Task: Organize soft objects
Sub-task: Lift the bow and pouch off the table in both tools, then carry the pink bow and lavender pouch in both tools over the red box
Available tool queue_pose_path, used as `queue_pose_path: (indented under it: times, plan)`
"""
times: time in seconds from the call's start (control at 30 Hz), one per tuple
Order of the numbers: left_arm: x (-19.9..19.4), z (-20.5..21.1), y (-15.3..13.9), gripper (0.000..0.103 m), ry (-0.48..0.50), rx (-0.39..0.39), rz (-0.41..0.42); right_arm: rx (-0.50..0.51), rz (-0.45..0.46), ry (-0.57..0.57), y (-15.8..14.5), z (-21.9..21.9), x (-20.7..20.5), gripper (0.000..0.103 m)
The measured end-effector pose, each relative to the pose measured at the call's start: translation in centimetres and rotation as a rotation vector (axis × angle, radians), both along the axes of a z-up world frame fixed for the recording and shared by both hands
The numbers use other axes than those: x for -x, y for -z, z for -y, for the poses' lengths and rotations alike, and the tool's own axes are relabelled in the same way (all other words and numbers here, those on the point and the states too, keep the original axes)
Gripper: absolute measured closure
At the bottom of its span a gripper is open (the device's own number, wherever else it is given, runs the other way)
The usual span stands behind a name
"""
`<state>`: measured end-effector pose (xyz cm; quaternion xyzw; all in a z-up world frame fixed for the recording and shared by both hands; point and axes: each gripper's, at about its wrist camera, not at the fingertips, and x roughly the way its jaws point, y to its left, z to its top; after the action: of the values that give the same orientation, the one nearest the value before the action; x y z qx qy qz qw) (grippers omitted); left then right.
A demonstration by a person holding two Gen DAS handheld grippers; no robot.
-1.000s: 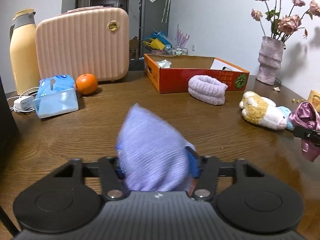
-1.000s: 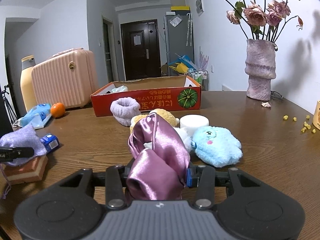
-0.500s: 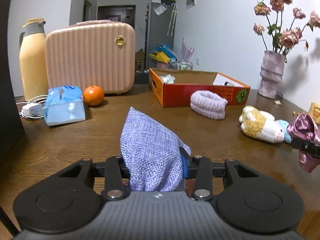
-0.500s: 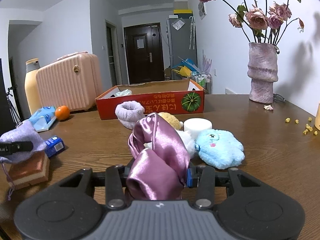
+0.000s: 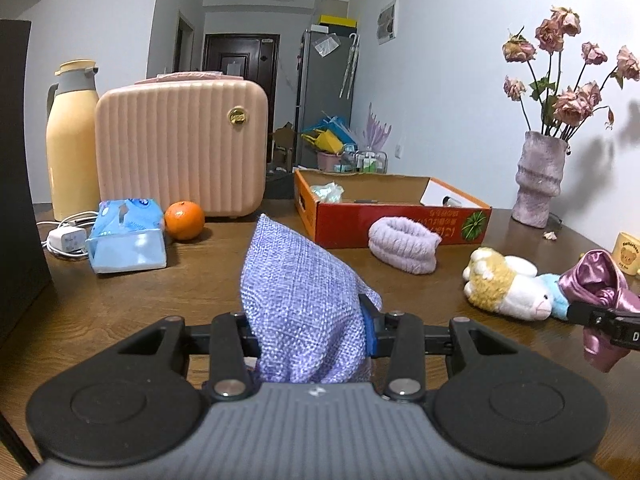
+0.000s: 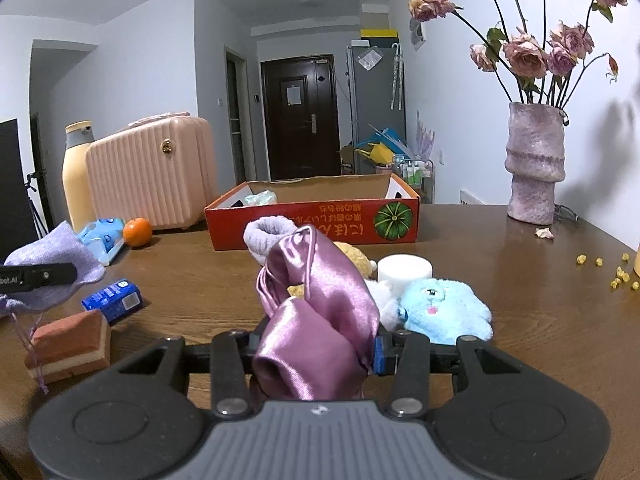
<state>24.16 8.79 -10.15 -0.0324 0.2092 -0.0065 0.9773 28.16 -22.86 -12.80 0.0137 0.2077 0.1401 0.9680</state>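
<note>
My left gripper (image 5: pixel 308 332) is shut on a lavender woven pouch (image 5: pixel 296 292), held above the brown table (image 5: pixel 120 312). The right wrist view shows that pouch (image 6: pixel 52 248) hanging at the far left, its drawstring trailing down. My right gripper (image 6: pixel 316 344) is shut on a pink satin pouch (image 6: pixel 320 292); this pouch (image 5: pixel 596 280) also shows at the right edge of the left wrist view. A red cardboard box (image 6: pixel 312 220) stands open at the back of the table. In front of it lie a lavender terry headband (image 5: pixel 404 248), a yellow-and-white plush (image 5: pixel 504 284) and a blue plush (image 6: pixel 440 308).
A sponge block (image 6: pixel 68 340) and a small blue carton (image 6: pixel 114 300) lie below the left pouch. A tissue pack (image 5: pixel 128 236), an orange (image 5: pixel 184 220), a pink case (image 5: pixel 180 152) and a thermos (image 5: pixel 72 140) line the back left. A vase (image 6: pixel 534 168) stands back right, a white tub (image 6: pixel 404 272) beside the plushes.
The left gripper has tightened on the lavender pouch and risen with it off the sponge block. The right gripper and its satin pouch have stayed put.
</note>
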Motion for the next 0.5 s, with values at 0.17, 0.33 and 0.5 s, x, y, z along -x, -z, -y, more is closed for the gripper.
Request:
queue_pose_path:
  times: [0.17,0.33,0.5]
  plan:
    - [0.1,0.9,-0.5,0.062,0.003,0.012,0.018,0.006,0.019,-0.009,-0.7,0.1,0.0,0.06]
    - [0.1,1.9,-0.9,0.062,0.006,0.022,0.028,0.01,0.039,-0.018,-1.4,0.0,-0.1,0.06]
    - [-0.1,2.9,-1.3,0.062,0.004,0.03,0.035,0.009,0.06,-0.024,-2.1,0.1,-0.4,0.06]
